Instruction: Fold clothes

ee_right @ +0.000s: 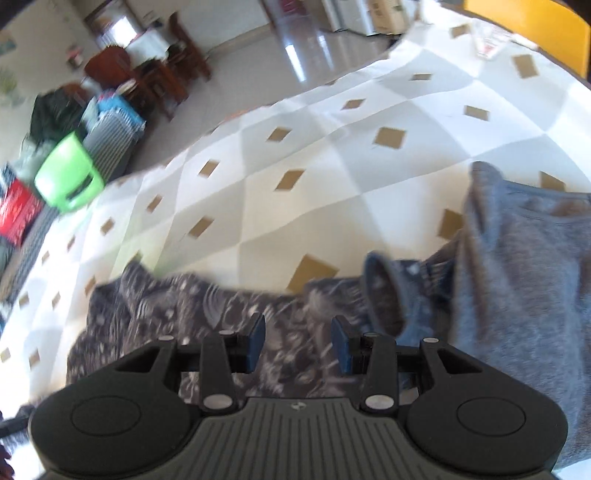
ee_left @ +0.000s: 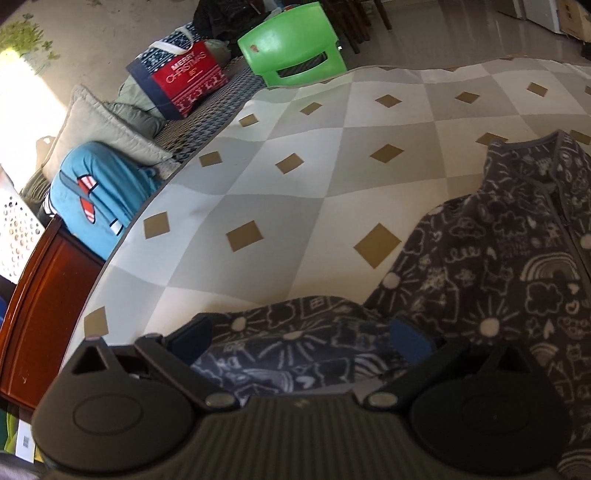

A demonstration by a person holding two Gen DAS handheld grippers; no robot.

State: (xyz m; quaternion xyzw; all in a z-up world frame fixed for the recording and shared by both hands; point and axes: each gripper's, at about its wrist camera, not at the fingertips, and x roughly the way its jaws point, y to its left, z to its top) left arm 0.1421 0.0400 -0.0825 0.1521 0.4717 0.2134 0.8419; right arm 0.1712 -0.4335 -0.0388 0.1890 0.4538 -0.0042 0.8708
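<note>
A dark grey fleece jacket with white doodle print lies on the diamond-pattern tablecloth, collar toward the far side. Its sleeve stretches toward my left gripper, which is wide open with the sleeve lying between its blue pads. In the blurred right wrist view the jacket lies below my right gripper, which is open and holds nothing. Its other side shows the plain blue-grey inner fleece and a sleeve cuff just right of the right gripper.
The table edge curves along the left. Beyond it are a green plastic stool, a red Christmas bag, pillows, a blue bundle and a brown wooden cabinet. A yellow object sits at the table's far right corner.
</note>
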